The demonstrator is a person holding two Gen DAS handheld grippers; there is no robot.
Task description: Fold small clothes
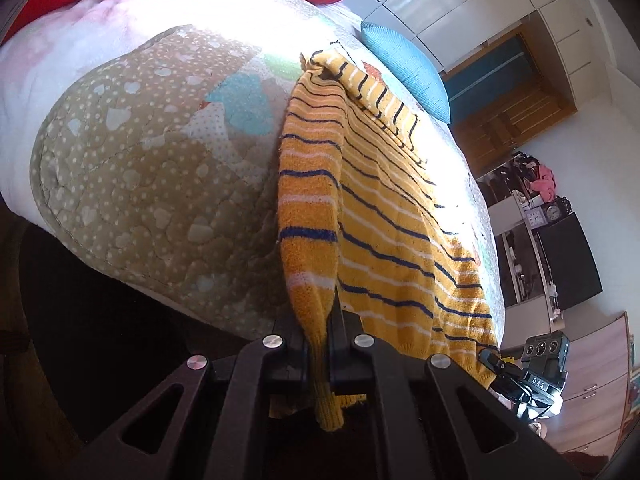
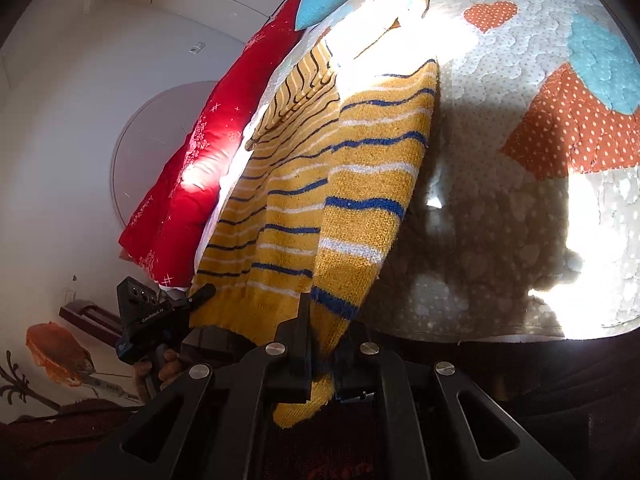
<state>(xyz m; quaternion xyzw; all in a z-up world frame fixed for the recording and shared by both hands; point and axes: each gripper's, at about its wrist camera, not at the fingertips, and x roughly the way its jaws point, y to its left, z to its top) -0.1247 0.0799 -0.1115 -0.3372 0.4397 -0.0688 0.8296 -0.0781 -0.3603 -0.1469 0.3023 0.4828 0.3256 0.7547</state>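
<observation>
Sweater (image 1: 384, 216) — one, yellow with blue and white stripes — lies on the quilted bedspread (image 1: 132, 152), its hem hanging toward the bed's edge. Two grippers hold it: the left gripper (image 1: 319, 356) pinches one sleeve cuff (image 1: 326, 400), the right gripper (image 2: 322, 354) pinches the other cuff (image 2: 304, 400). Two pillows sit beyond — one red pillow (image 2: 192, 184), one blue pillow (image 1: 408, 66).

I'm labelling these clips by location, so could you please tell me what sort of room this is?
Most likely a bedroom at home: a bed under a patchwork quilt, a red pillow and blue cushion on it, and wardrobe doors behind the striped sweater.
</observation>
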